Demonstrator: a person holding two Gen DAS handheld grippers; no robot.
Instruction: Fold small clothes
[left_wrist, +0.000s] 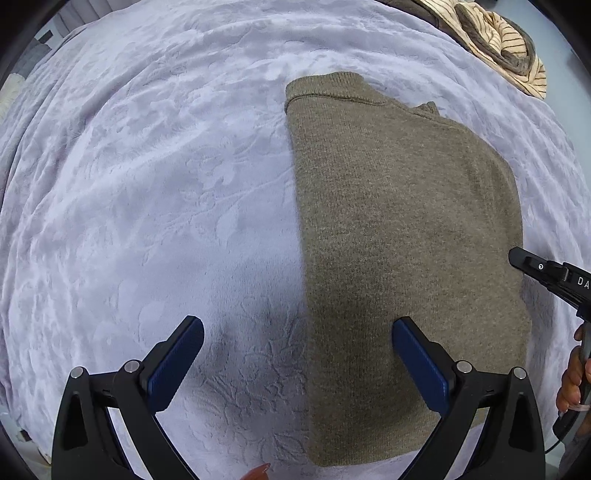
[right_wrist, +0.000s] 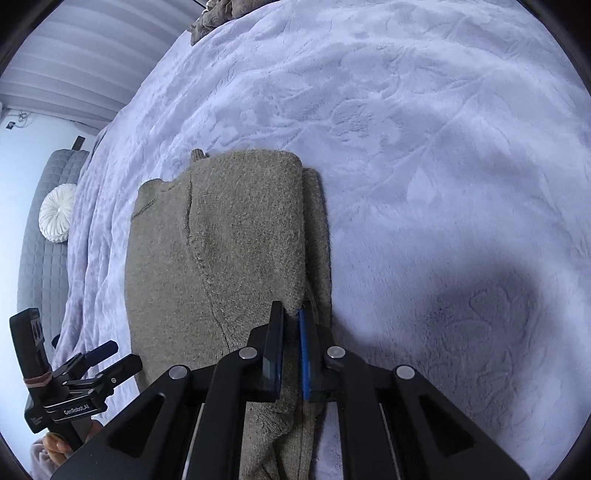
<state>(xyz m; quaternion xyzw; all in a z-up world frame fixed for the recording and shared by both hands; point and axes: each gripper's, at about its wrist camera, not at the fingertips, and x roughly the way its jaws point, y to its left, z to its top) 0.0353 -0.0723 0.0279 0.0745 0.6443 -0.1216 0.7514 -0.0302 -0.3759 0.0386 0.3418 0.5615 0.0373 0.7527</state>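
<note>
An olive-brown knit sweater (left_wrist: 399, 229) lies folded lengthwise on a lavender blanket (left_wrist: 147, 184). My left gripper (left_wrist: 298, 328) hangs open above the sweater's left edge. One finger is over the blanket and the other over the knit, and nothing is between them. My right gripper (right_wrist: 291, 314) is shut on the doubled right edge of the sweater (right_wrist: 229, 236), with fabric pinched between its pads. In the left wrist view the right gripper (left_wrist: 517, 258) reaches in at the sweater's right edge. The right wrist view has the open left gripper (right_wrist: 123, 354) at the lower left.
A heap of striped cream and brown clothes (left_wrist: 509, 48) lies at the far right of the bed. More brown cloth (right_wrist: 214, 14) sits at the far end. A grey quilted bench with a round white cushion (right_wrist: 55, 214) stands beside the bed.
</note>
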